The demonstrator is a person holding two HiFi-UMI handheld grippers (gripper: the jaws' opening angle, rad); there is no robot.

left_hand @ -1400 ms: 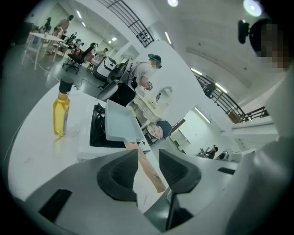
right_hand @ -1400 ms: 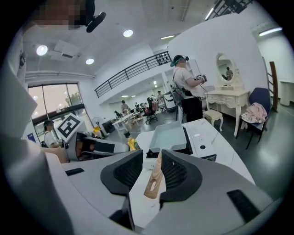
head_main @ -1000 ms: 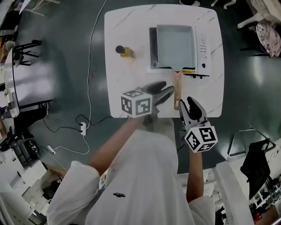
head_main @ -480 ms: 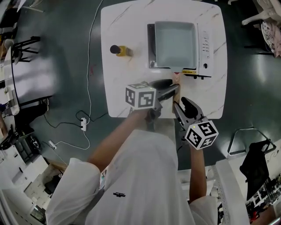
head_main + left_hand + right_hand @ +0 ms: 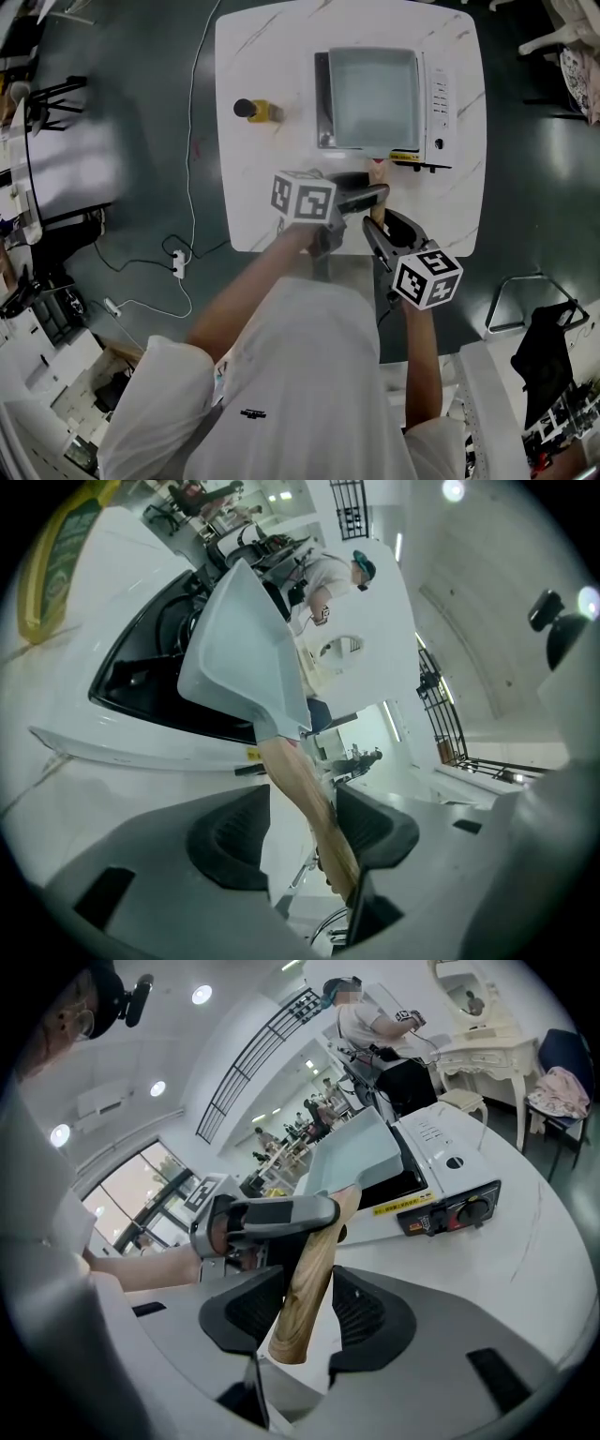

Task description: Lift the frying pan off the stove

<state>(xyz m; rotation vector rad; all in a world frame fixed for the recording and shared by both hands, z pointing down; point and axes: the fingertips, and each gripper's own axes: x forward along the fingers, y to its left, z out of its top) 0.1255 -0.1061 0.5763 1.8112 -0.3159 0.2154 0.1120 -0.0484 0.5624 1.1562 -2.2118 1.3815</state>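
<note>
Fingers of the right gripper are opening around the end of the wooden handle, with a gap at each pad. The left gripper, its fingers also opening, straddles the same handle nearer the square frying pan. The pan sits on the white stove, whose yellow label strip is illegible. A yellow bottle stands on the worktop, its green label unreadable.

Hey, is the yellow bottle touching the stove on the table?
Apart. The head view shows a strip of bare white table between the yellow bottle and the stove.
</note>
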